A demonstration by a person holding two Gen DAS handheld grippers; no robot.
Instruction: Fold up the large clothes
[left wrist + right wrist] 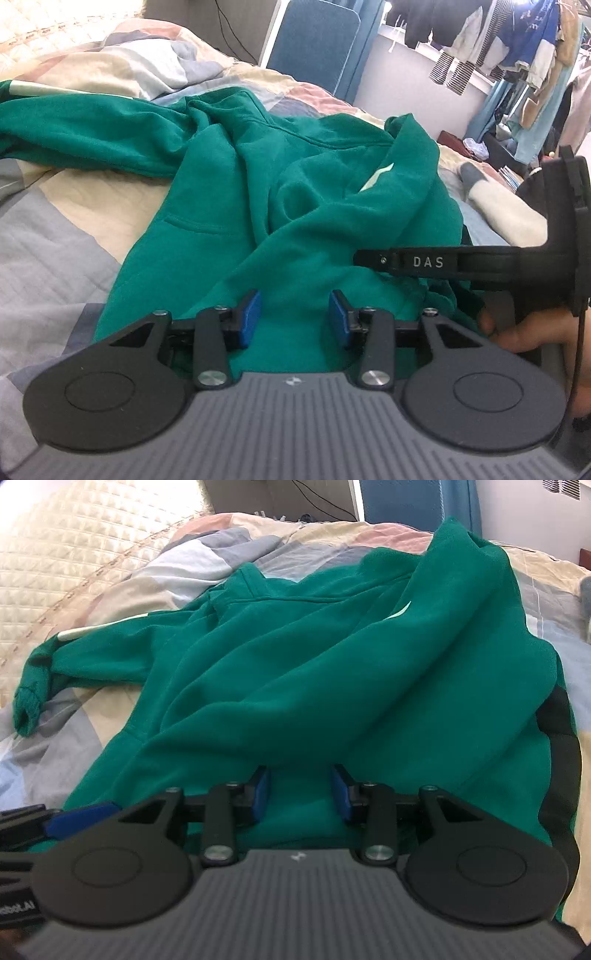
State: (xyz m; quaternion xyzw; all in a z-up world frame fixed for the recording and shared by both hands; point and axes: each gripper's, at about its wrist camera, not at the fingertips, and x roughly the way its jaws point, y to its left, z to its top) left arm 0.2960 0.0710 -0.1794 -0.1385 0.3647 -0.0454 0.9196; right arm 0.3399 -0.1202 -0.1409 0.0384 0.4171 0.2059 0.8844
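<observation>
The bed carries a green hoodie, crumpled and unfolded, one sleeve flung sideways. Folding looks barely begun. The left gripper and right gripper sit at its near edge, jaws parted over the cloth, pinching nothing yet.
</observation>
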